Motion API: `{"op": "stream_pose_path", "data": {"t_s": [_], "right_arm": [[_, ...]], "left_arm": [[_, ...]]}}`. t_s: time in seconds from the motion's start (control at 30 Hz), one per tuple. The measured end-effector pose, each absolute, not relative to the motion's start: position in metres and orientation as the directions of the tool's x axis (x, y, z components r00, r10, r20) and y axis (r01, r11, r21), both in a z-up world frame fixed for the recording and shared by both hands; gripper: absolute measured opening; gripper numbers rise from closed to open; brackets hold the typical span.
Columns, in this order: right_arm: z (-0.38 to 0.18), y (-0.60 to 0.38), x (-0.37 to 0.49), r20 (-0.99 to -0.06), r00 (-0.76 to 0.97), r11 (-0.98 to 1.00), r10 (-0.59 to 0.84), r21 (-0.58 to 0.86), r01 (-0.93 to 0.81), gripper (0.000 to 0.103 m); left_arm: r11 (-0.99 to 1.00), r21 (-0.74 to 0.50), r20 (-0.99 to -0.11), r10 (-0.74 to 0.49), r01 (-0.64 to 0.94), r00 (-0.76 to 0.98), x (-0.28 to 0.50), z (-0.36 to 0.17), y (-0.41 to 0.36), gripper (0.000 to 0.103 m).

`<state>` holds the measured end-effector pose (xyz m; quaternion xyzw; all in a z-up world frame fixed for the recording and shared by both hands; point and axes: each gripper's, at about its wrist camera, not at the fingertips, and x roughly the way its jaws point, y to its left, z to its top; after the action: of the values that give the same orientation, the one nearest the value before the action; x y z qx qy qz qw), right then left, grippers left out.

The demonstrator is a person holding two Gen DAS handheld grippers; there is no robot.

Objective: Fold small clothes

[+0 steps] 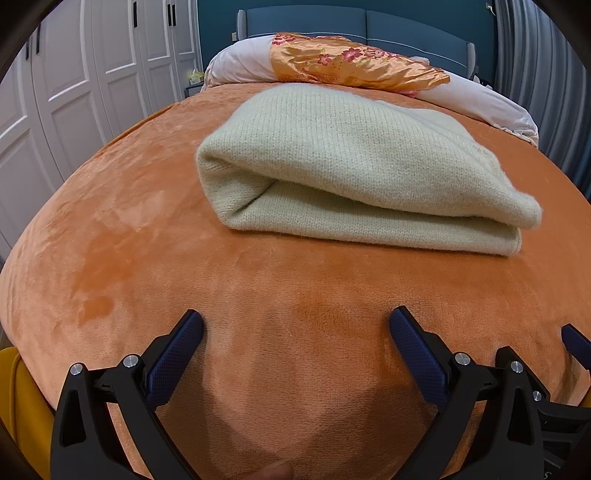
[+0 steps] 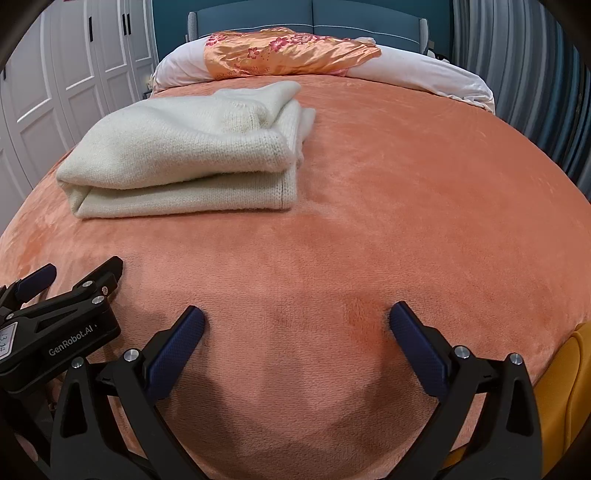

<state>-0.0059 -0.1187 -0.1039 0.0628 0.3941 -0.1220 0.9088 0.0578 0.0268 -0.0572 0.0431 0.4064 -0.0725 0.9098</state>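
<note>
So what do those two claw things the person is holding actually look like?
Both look alike. The left claw and the right claw each have a black plastic frame with triangular cut-outs and silver screw heads. The fingers carry dark blue textured pads. In the right wrist view, the left claw's black body bears white "GenRobot.AI" lettering and a small numbered label. No cables or sleeves show.

A folded sweater (image 1: 354, 166) is laid on the bedspread (image 1: 147, 240), before the pillows (image 1: 369, 62) at the headboard (image 1: 369, 22); wardrobe doors (image 1: 74, 74) are seen left.
</note>
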Motion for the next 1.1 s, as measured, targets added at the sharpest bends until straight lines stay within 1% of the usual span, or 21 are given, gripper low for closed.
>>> {"op": "stream_pose_path", "data": {"t_s": [1.1], "right_arm": [[-0.1041,-0.1192,-0.0056,-0.731,0.660,0.963,-0.172,0.017,0.270,0.098]], "left_arm": [[0.986,0.023,-0.744,-0.094,0.167,0.661,0.0568,-0.0587,0.0270,0.098]]}}
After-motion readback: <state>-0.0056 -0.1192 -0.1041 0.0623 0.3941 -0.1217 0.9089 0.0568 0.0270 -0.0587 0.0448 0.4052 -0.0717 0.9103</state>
